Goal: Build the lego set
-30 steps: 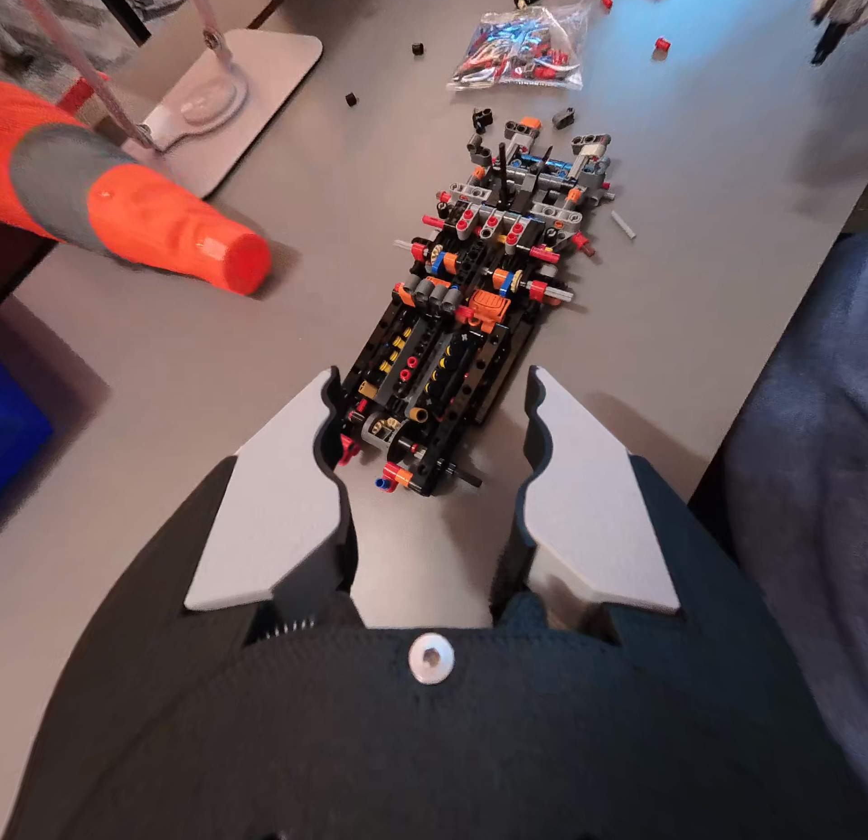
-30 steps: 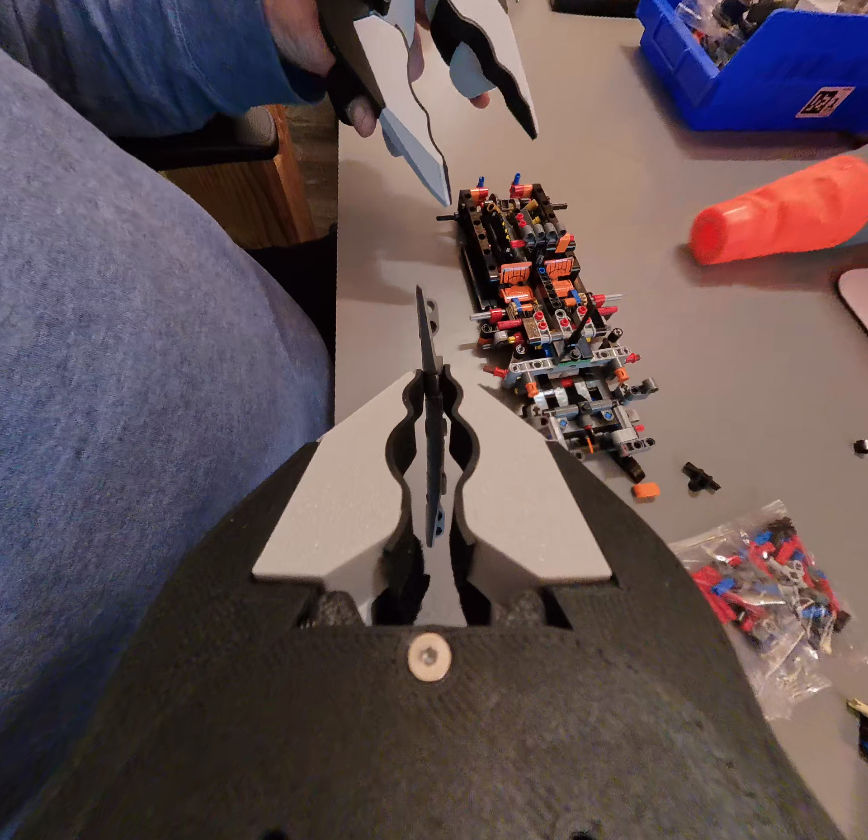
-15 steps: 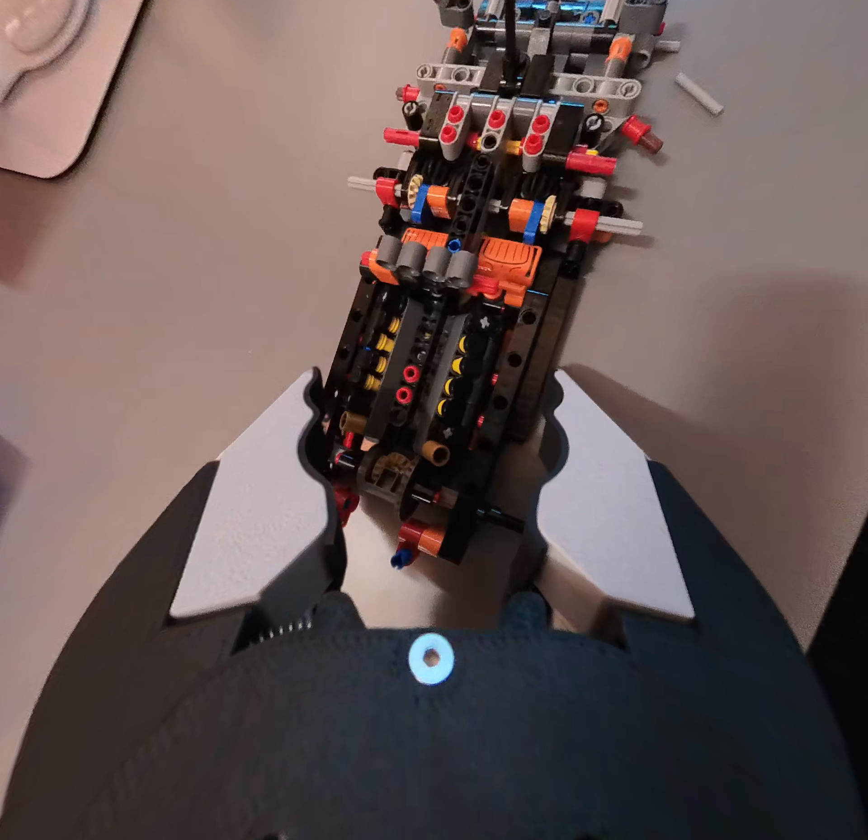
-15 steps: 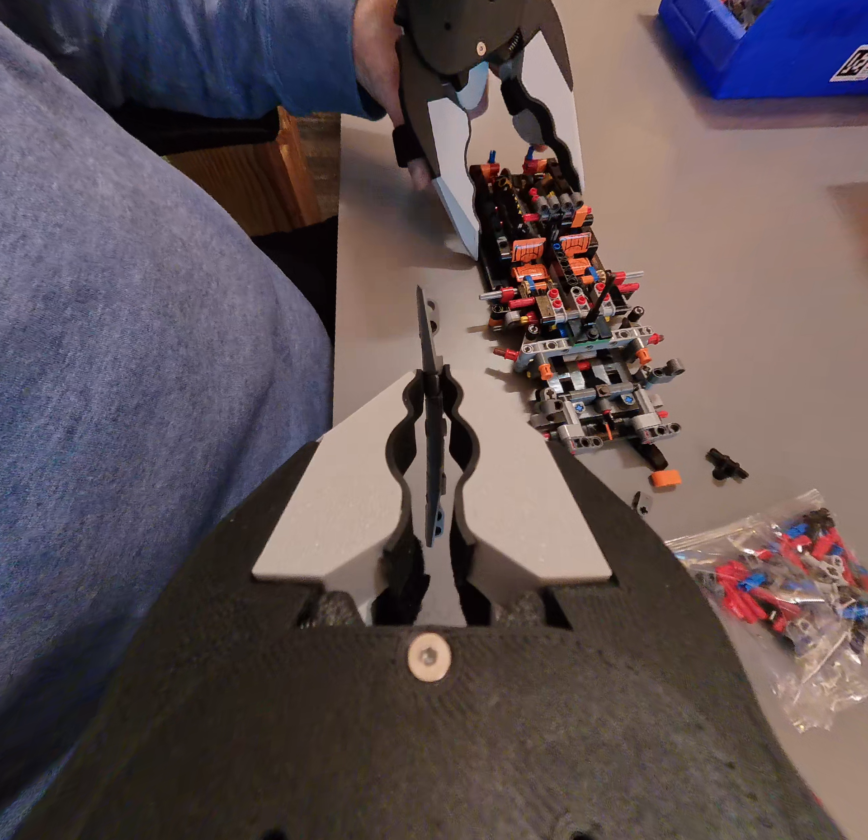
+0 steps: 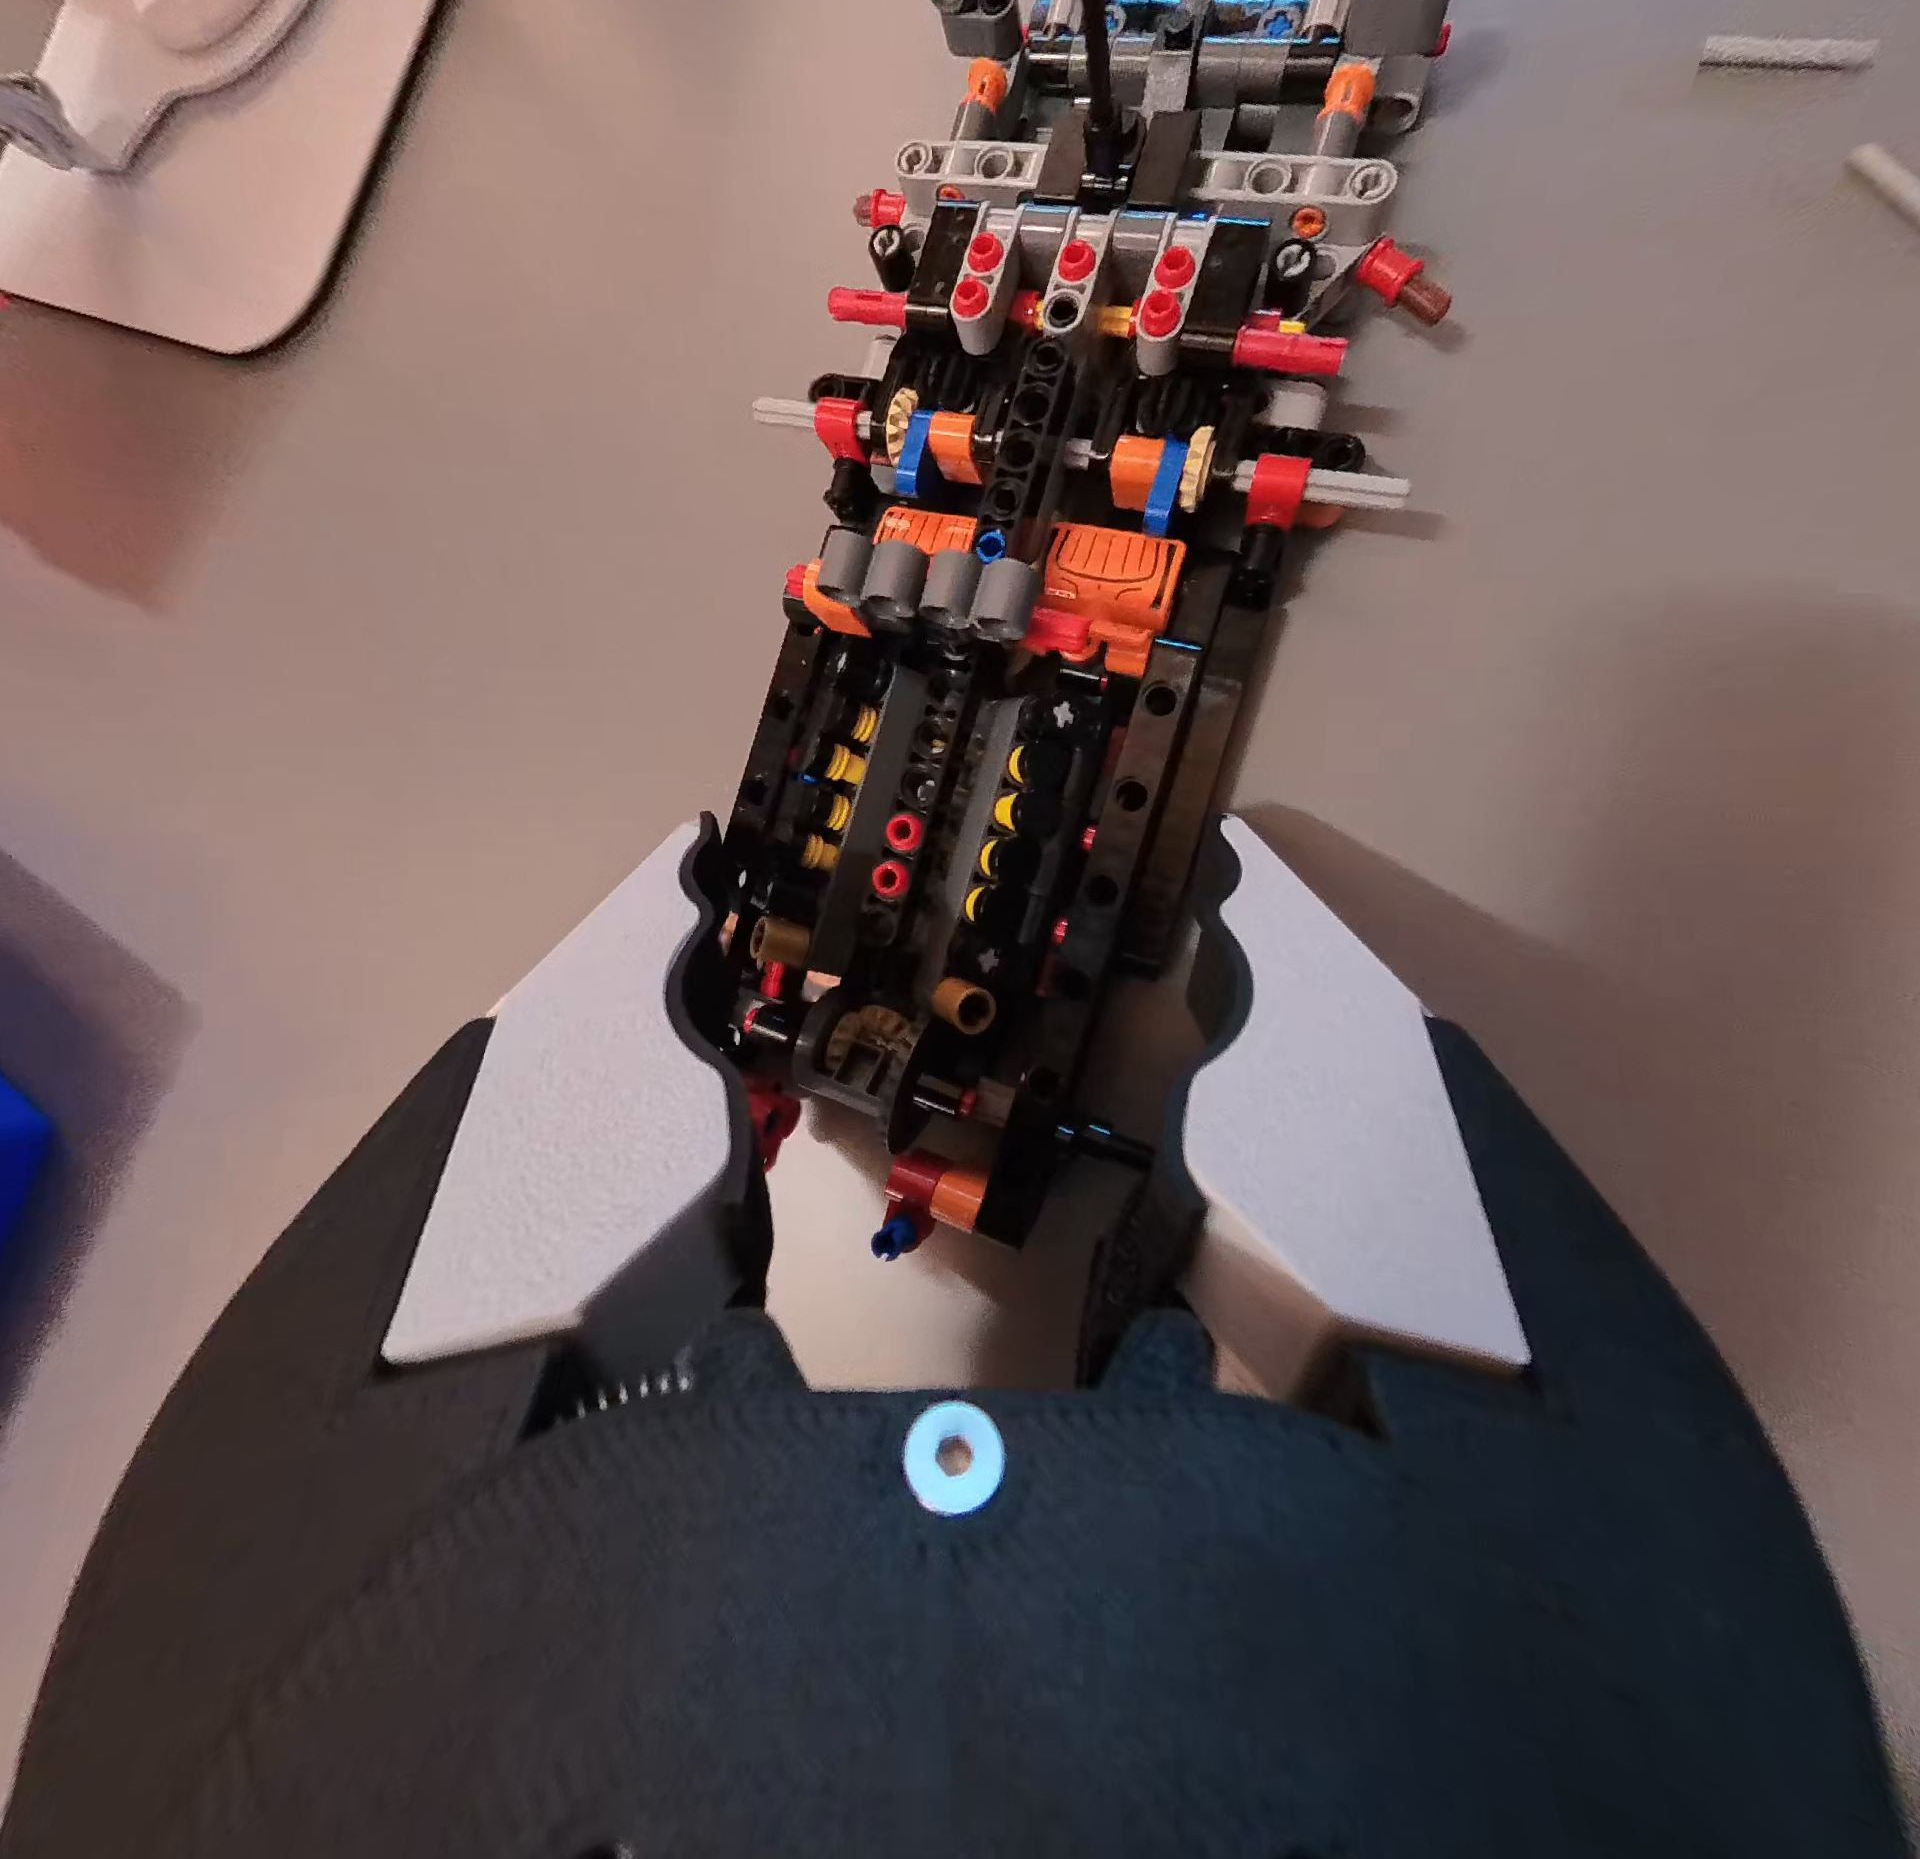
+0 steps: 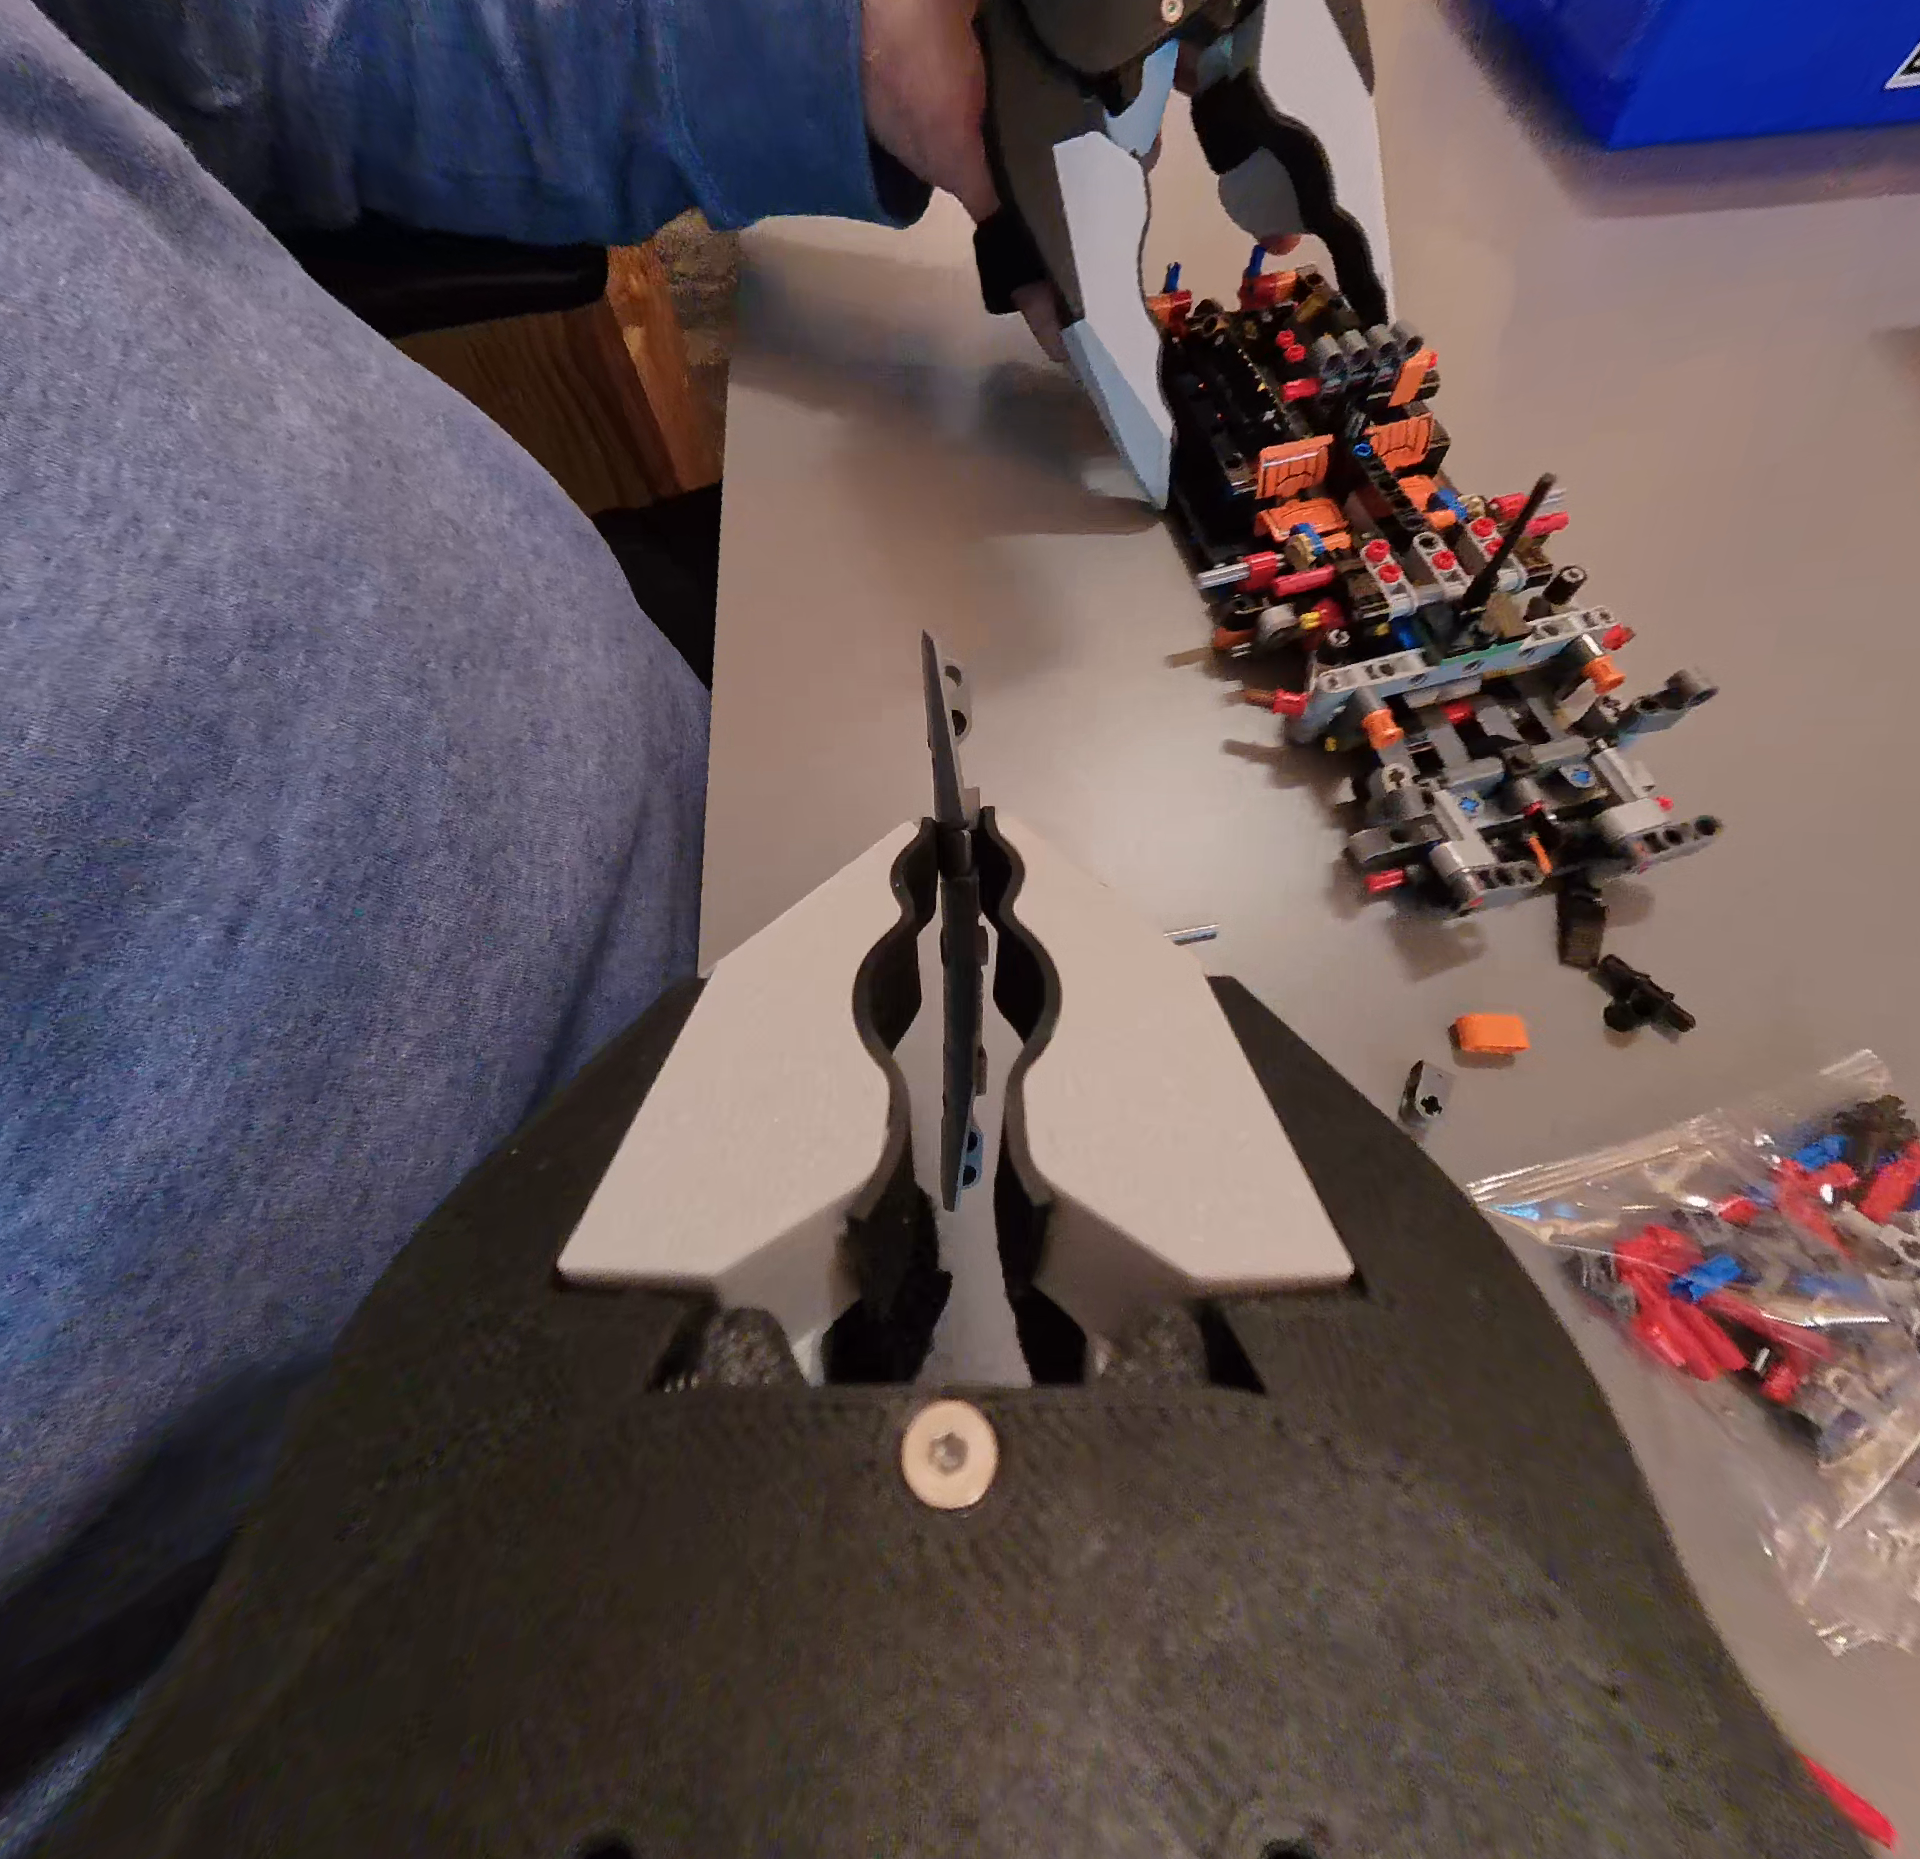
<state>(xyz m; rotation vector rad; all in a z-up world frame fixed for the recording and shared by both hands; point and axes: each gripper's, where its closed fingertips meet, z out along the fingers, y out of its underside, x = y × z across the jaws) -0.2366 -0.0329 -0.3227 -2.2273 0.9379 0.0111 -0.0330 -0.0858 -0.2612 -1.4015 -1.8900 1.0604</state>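
A long lego chassis (image 5: pixel 997 749), black with orange, red and grey parts, lies on the grey table (image 5: pixel 416 614). My left gripper (image 5: pixel 966 843) is open, and its jaws straddle the chassis's near end, close to both sides. The right wrist view shows the chassis (image 6: pixel 1455 604) and the left gripper (image 6: pixel 1262 407) over its far end, held by a hand (image 6: pixel 925 105). My right gripper (image 6: pixel 956 833) is shut on a thin dark grey lego panel (image 6: pixel 958 1030). The panel is seen edge-on and sticks out past the fingertips, above the table's near-left edge and apart from the chassis.
A clear bag of red, blue and grey parts (image 6: pixel 1766 1290) lies at the right. An orange piece (image 6: pixel 1491 1033), a black pin (image 6: pixel 1647 999) and a small grey piece (image 6: pixel 1425 1092) lie loose by the chassis. A blue bin (image 6: pixel 1714 33) stands far right. A grey stand base (image 5: pixel 208 147) lies at the far left. From the right gripper's tips to the small grey piece (image 6: pixel 1425 1092) is close to 12 cm.
My left gripper has come down and forward over the chassis's end, with its jaws a little wider. The right gripper has kept hold of the panel and shifted slightly.
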